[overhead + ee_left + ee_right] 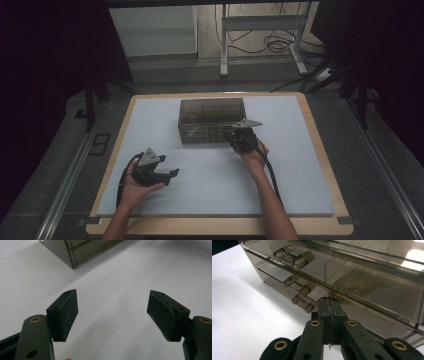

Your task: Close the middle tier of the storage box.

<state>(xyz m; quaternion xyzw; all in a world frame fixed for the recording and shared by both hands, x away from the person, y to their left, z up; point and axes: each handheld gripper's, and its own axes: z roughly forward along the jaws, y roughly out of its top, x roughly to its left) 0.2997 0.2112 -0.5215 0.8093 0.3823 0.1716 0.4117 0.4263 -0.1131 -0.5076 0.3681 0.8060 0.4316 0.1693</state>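
Note:
A smoky see-through drawer box (212, 120) stands at the back middle of the white mat (210, 185). My right gripper (239, 133) is at its front right corner, held by a hand. In the right gripper view the jaws are pressed together, and the right gripper (329, 301) has its tips at the front of the box (367, 285), just right of the clear drawer handles (303, 290). I see nothing between the pads. My left gripper (172, 175) rests low at the front left, apart from the box. The left gripper (112, 312) is open over bare mat, with a box corner (82, 250) far ahead.
The mat lies on a wooden table (320, 145) with a rim showing all round. Behind the table stand a white desk frame (262, 25) and loose cables (280, 45) on the floor. Dark curtains close in both sides.

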